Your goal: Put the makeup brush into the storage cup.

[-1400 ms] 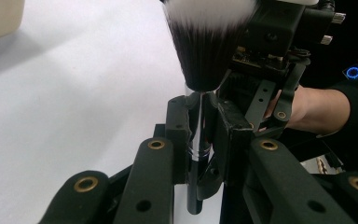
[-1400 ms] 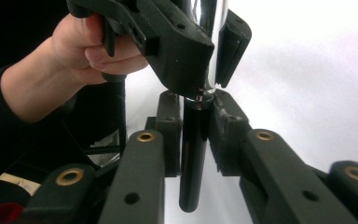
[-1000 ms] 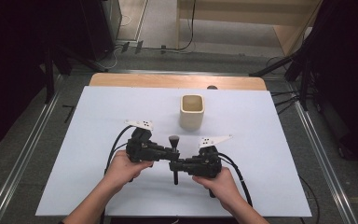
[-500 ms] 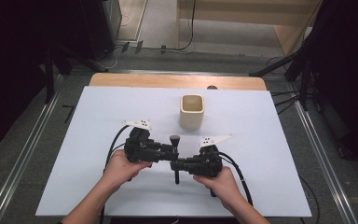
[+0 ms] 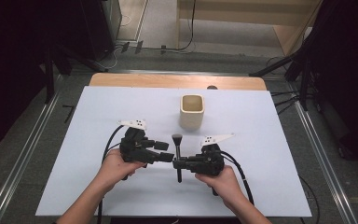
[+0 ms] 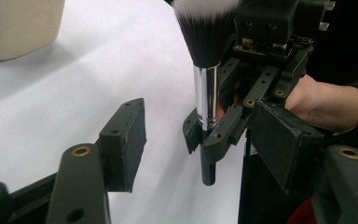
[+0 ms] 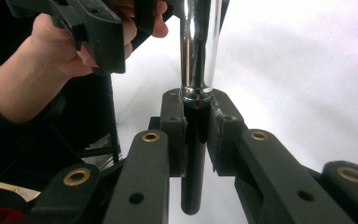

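The makeup brush [image 5: 177,156] hangs above the table, clamped by its handle in the right gripper [image 5: 177,163]. The left gripper [image 5: 168,151], jaws just opening, has let go; dropping it into the beige cup [image 5: 192,111] remains.

We find a table [image 5: 121,80] with a light wooden top, of which a narrow strip shows along the far edge. A large pale blue-white sheet [image 5: 270,154] covers nearly the whole top, lying flat, its near edge close to the person's side. On the sheet stands one cream, square-mouthed cup [image 5: 192,111], upright, in the far half and near the middle across. We note a small dark object [image 5: 211,87] at the far edge, where the sheet meets the wood; we cannot tell what it is. In the left gripper view, the cup's lower part [image 6: 21,25] rests on the white surface.
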Available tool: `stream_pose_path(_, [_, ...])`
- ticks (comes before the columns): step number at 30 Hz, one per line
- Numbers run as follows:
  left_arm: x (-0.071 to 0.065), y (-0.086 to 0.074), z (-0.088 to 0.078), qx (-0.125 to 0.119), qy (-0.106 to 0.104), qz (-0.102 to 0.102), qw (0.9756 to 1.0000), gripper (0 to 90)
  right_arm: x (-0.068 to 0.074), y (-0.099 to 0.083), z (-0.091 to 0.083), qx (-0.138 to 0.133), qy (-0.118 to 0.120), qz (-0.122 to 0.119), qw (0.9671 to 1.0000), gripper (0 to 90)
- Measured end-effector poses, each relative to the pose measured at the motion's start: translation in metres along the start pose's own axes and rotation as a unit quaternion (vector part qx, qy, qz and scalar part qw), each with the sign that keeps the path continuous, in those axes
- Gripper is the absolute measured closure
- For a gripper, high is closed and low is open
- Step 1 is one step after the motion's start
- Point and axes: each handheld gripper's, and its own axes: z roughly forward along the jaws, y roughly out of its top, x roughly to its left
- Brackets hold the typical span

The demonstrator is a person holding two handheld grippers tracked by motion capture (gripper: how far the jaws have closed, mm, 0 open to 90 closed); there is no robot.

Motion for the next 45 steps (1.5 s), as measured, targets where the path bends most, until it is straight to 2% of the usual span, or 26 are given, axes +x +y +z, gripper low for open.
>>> stream_pose_path(13, [0.006, -0.010, -0.005, 0.014, 0.050, 0.018, 0.9985, 33.2, -0.002, 0.000, -0.005, -0.001, -0.017, 0.002, 0.9998, 79.6])
stream_pose_path(19, [0.007, -0.014, -0.007, 0.021, 0.068, 0.025, 0.9972, 31.0, -0.002, 0.001, -0.005, 0.000, -0.026, -0.006, 0.9996, 79.7])
stream_pose_path(28, [0.007, -0.019, -0.008, 0.024, 0.105, 0.054, 0.9927, 26.3, -0.001, 0.001, -0.007, 0.002, -0.035, -0.009, 0.9993, 79.6])
stream_pose_path(37, [0.004, -0.027, -0.009, 0.038, 0.145, 0.088, 0.9849, 25.3, -0.001, 0.002, -0.008, 0.005, -0.040, -0.016, 0.9991, 79.6])
stream_pose_path(41, [0.003, -0.029, -0.011, 0.038, 0.144, 0.085, 0.9853, 25.9, -0.001, 0.002, -0.008, 0.006, -0.044, -0.017, 0.9989, 79.6])
stream_pose_path(45, [0.002, -0.033, -0.012, 0.038, 0.152, 0.092, 0.9834, 25.4, 0.000, 0.002, -0.008, 0.007, -0.047, -0.019, 0.9987, 79.6])
